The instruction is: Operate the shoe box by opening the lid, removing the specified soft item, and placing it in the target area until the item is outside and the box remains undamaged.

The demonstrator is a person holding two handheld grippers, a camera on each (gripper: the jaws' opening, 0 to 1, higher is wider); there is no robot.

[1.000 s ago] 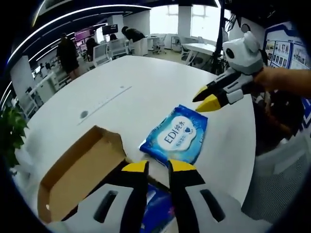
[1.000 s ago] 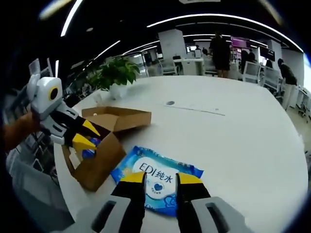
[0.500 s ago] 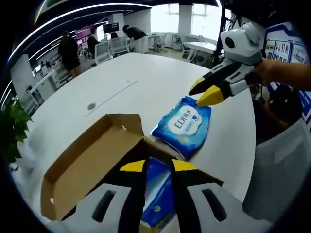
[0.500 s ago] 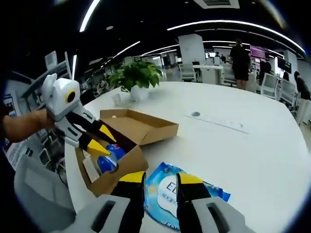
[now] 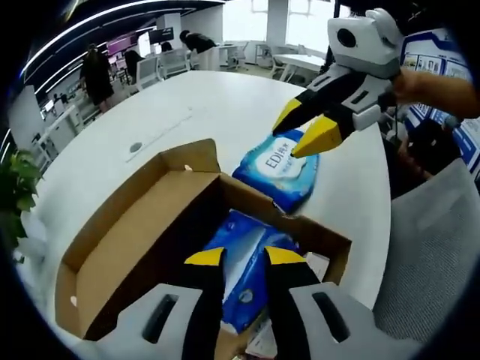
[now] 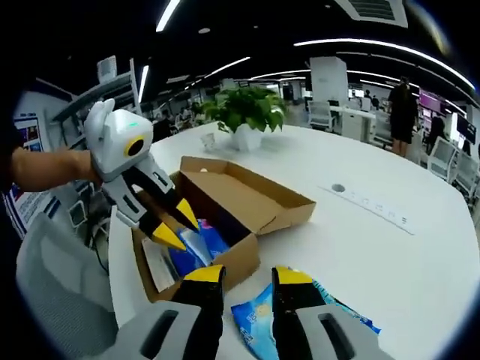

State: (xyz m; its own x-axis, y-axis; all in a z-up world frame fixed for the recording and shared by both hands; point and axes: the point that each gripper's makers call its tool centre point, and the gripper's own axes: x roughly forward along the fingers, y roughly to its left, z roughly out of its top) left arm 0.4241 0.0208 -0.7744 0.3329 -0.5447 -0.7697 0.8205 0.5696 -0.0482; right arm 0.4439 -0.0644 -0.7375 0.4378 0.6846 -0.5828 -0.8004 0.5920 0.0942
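Cardboard shoe box [image 5: 142,240] lid open, blue wipes pack [image 5: 279,159] outside, both hand-held grippers parted, empty

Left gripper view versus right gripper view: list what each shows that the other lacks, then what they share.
Left gripper view: the right gripper, jaws open, near the wipes pack with its EDI label readable. Right gripper view: the left gripper, jaws open, at the open shoe box. Shared: shoe box, blue pack inside it, wipes pack on the white table, potted plant.
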